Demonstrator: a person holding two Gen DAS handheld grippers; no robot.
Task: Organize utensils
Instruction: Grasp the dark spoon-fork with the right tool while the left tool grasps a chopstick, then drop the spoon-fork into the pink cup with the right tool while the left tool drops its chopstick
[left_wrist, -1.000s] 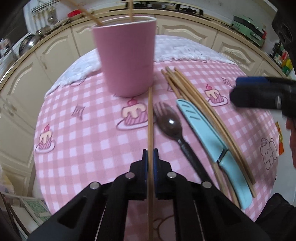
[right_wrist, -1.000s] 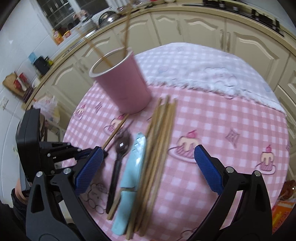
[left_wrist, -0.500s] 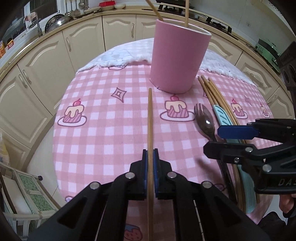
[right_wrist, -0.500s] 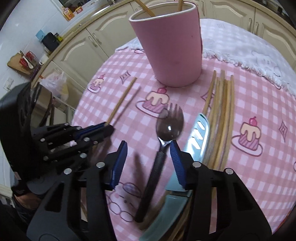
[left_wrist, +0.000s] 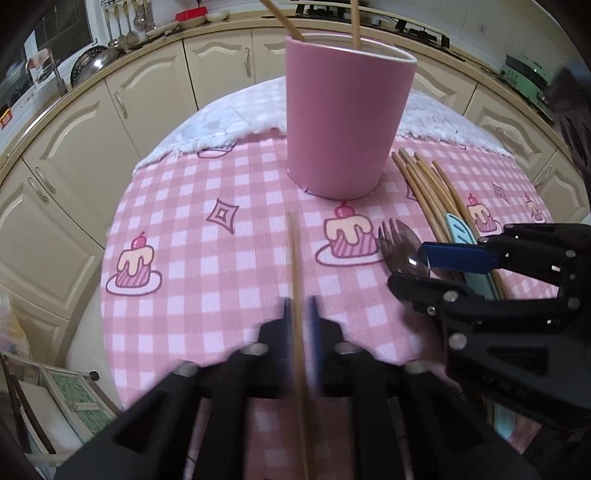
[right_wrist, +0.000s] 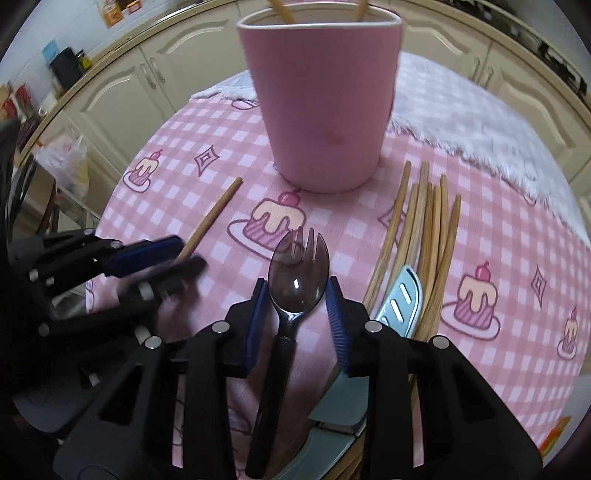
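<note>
Fingers of the right gripper (right_wrist: 295, 306) now straddle the bowl of the spork (right_wrist: 299, 273), one blue pad on each side with a sliver of cloth showing between pad and metal. Half a second ago they stood further back, over the handle. The jaws are parted and hold nothing yet, so I judge this as the approach to a pick, with only the squeeze left.

To its left, the left gripper (left_wrist: 300, 314) is blurred with motion. It was clamped on a chopstick (left_wrist: 295, 258) a moment back. Now pink cloth shows between the stick and one pad, so the grip seems to have slackened. The stick lies along the table (right_wrist: 498, 240), pointing at the cup, and has not gone in.

Right of the spork lies the blue knife (right_wrist: 400, 295), just beside it, and against the knife a loose bundle of chopsticks (right_wrist: 432, 221), all flat on the cloth.

Beyond them stands the pink cup (right_wrist: 321, 92), upright, with two sticks leaning inside. Most of the sorting is therefore still ahead. When the spork lifts, its handle may drag on the knife, since the two lie so close.
</note>
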